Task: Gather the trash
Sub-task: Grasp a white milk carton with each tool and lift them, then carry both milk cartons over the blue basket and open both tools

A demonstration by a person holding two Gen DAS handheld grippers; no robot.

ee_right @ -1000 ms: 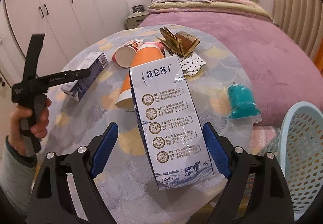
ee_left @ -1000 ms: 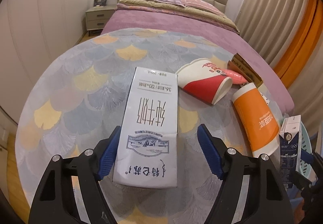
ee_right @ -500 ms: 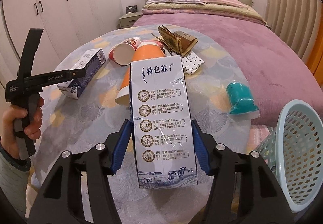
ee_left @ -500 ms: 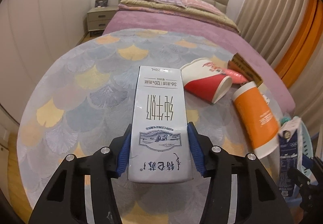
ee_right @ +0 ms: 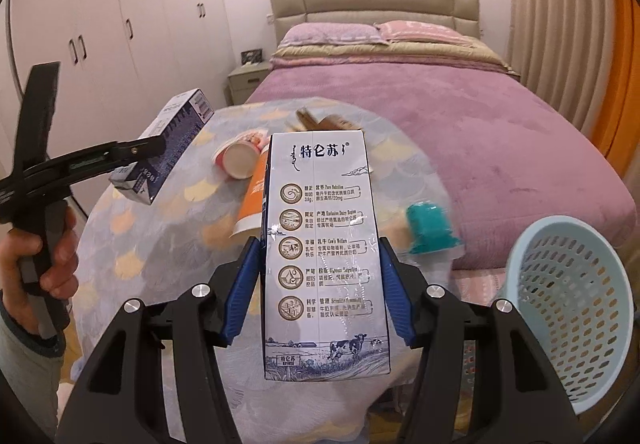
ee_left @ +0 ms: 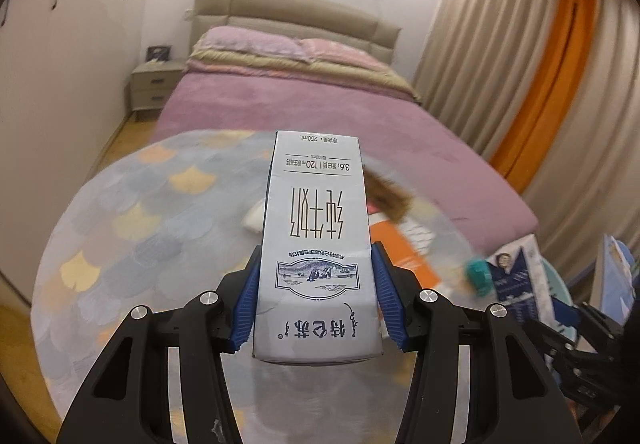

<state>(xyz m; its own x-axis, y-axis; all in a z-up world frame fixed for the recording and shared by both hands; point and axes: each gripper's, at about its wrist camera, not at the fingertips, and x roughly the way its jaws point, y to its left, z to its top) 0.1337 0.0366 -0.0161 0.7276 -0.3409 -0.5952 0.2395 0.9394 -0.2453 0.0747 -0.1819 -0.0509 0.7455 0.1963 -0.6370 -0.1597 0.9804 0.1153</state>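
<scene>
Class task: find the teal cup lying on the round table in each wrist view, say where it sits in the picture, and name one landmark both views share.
Left wrist view: the teal cup is blurred at the right, low, beside the milk carton held in the left gripper.
Right wrist view: the cup lies right of centre, between the right gripper's carton and the basket.
Shared landmark: the bed's headboard.

On the milk carton (ee_left: pixel 316 244) seen in the left wrist view, "250mL", "3.6" and "120" were printed upside down near its far end, above large Chinese characters reading "纯牛奶" and, nearer the camera, "特仑苏". On the second milk carton (ee_right: pixel 324 244), in the right wrist view, "特仑苏" was printed at the far end, with five round icons captioned below it; the small captions could not be read with certainty.
</scene>
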